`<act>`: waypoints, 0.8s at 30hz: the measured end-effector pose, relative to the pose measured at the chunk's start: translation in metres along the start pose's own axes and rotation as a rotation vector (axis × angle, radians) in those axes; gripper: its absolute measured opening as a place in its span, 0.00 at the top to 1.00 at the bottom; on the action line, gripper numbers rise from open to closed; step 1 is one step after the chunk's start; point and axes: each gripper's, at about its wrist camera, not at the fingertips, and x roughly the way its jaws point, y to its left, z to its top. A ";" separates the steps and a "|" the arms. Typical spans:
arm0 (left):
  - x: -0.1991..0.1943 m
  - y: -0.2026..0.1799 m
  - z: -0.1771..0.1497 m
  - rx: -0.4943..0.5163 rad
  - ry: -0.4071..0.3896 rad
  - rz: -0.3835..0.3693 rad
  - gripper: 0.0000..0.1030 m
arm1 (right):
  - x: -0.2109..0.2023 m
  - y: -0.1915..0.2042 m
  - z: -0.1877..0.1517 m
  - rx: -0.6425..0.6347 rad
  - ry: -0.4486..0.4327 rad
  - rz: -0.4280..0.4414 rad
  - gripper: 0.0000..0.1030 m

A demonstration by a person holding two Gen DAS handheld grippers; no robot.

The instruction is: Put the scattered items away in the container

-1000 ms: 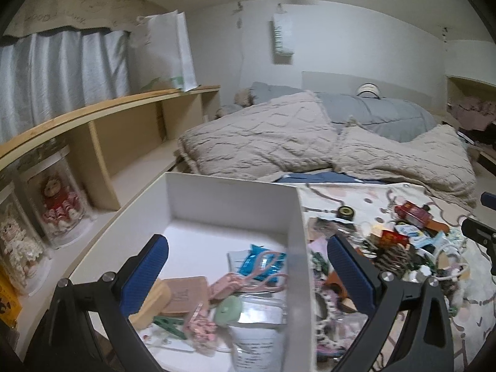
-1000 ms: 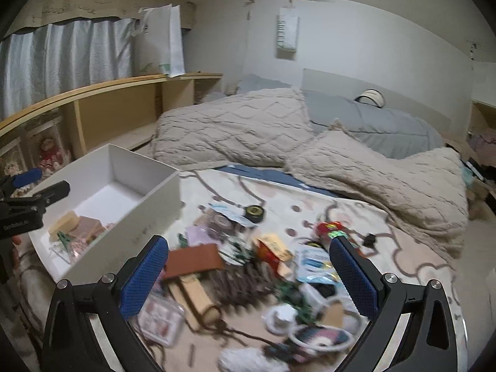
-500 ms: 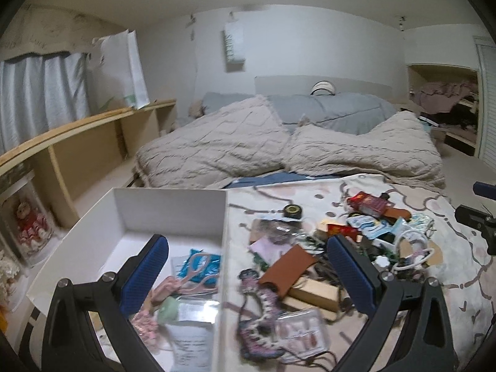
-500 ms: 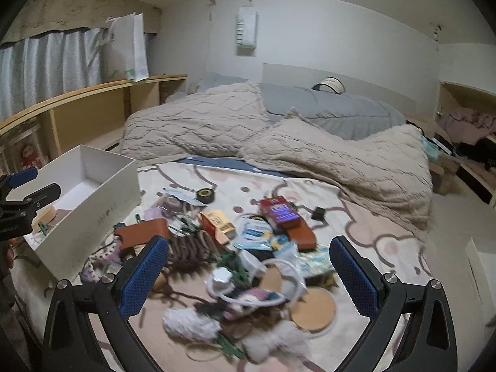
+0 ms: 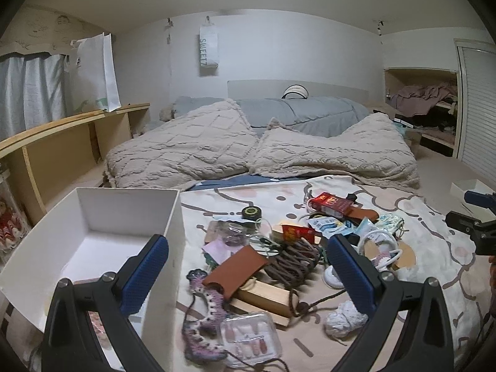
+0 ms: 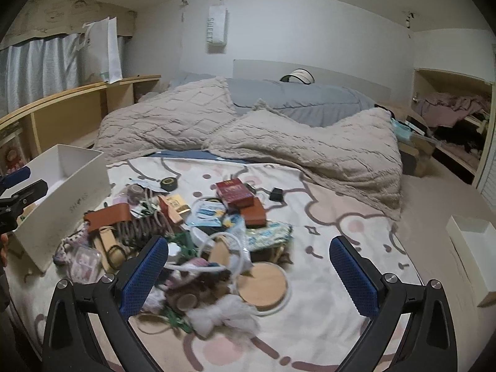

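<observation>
box (image 5: 130,214): white, sits at the left edge of the bed, open side up so stuff can just drop in
left gripper (image 5: 248,266): jaws wide, holding nothing, hovering by the box wall, probably lining up a pick
pile (image 5: 288,248): brown pouch, cord, red packet, all just right of the box
right gripper (image 6: 248,269): spread wide too, empty, above the pile's wooden coaster (image 6: 263,283)
</observation>
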 end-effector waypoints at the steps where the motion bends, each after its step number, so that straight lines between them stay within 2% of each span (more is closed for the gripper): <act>1: 0.000 -0.001 -0.001 -0.005 -0.001 -0.003 0.00 | 0.000 -0.004 -0.002 0.004 -0.003 -0.006 0.00; 8: 0.005 -0.001 -0.016 -0.050 0.016 -0.031 0.00 | 0.000 -0.022 -0.013 0.036 -0.008 -0.012 0.00; 19: 0.018 -0.015 -0.030 -0.052 0.061 -0.069 0.00 | 0.015 -0.027 -0.028 0.042 0.013 0.002 0.00; 24: 0.027 -0.026 -0.040 -0.044 0.107 -0.099 0.00 | 0.027 -0.025 -0.040 0.088 0.053 0.070 0.00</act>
